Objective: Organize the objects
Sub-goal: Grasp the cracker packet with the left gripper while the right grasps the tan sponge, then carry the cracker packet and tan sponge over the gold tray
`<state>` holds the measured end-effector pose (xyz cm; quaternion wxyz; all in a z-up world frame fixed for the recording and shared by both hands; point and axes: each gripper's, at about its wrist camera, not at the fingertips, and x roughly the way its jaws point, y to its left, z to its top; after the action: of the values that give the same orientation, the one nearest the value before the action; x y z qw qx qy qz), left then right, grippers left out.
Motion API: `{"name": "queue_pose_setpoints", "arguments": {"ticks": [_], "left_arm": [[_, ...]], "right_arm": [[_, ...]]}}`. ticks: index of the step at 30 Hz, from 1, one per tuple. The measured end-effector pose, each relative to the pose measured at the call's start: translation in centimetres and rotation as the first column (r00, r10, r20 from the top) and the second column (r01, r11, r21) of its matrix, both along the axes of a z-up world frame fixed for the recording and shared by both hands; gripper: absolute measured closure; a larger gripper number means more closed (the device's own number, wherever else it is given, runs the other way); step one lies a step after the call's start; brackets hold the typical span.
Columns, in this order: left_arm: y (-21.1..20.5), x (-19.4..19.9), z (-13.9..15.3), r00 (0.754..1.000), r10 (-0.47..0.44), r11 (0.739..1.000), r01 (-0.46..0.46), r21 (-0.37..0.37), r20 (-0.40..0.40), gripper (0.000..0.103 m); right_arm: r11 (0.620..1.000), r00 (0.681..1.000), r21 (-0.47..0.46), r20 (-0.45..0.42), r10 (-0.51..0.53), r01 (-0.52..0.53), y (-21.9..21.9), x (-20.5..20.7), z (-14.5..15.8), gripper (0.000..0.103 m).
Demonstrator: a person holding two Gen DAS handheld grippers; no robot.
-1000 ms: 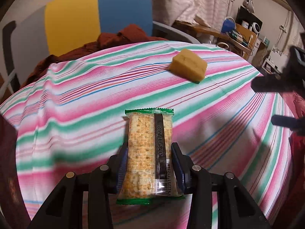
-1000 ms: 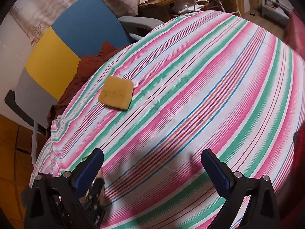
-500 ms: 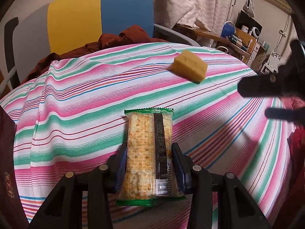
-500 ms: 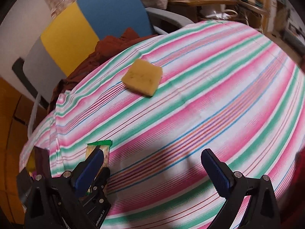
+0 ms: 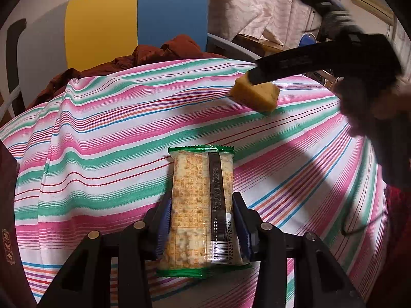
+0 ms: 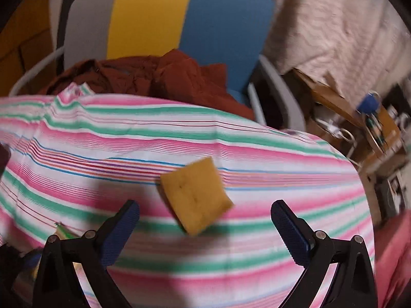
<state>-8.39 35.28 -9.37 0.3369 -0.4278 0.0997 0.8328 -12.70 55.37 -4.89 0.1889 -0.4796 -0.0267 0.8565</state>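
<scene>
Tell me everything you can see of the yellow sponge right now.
The sponge is a thick, square, yellow block, porous-looking, with small dimples on its top face. It lies flat on the striped cloth, corner toward the right gripper, which is open with fingers apart on either side of it, not visibly touching it.

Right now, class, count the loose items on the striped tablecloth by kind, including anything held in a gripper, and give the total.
Clear green-edged packet of crackers, gripped by the left gripper: 1
Yellow rectangular sponge, lying below the open right gripper: 1
Total: 2
</scene>
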Motion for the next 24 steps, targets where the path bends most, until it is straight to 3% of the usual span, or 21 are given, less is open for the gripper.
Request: {"name": "queue_pose_setpoints", "arguments": {"ticks": [5,7,8,11,14,24], "left_arm": [[-0.1,0.1,0.0,1.0,0.0,1.0,0.0,0.008,0.004,0.057],[-0.1,0.1,0.0,1.0,-0.001,1.0,0.001,0.011,0.005,0.057],[-0.1,0.1,0.1,1.0,-0.001,1.0,0.001,0.012,0.007,0.057],[-0.1,0.2,0.1,1.0,-0.001,1.0,0.001,0.012,0.004,0.057],[0.0,0.0,0.0,1.0,-0.002,1.0,0.002,0.01,0.004,0.057],[-0.1,0.1,0.2,1.0,-0.001,1.0,0.001,-0.002,-0.001,0.059]], "right_arm": [[1.0,0.996,0.011,0.085,0.027,-0.028,0.8,-2.9,-2.4,0.002],[1.0,0.993,-0.021,0.119,0.019,-0.016,1.2,-3.4,-3.1,0.032],[1.0,0.991,-0.023,0.13,0.01,-0.008,1.2,-3.4,-3.4,0.04],[0.999,0.995,-0.038,0.104,-0.002,0.006,0.9,-2.2,-3.0,0.043],[0.991,0.995,-0.119,0.095,-0.043,0.054,0.5,-0.2,-2.6,0.043],[0.951,0.982,-0.267,0.149,-0.12,0.156,-4.6,8.7,-1.6,0.043]]}}
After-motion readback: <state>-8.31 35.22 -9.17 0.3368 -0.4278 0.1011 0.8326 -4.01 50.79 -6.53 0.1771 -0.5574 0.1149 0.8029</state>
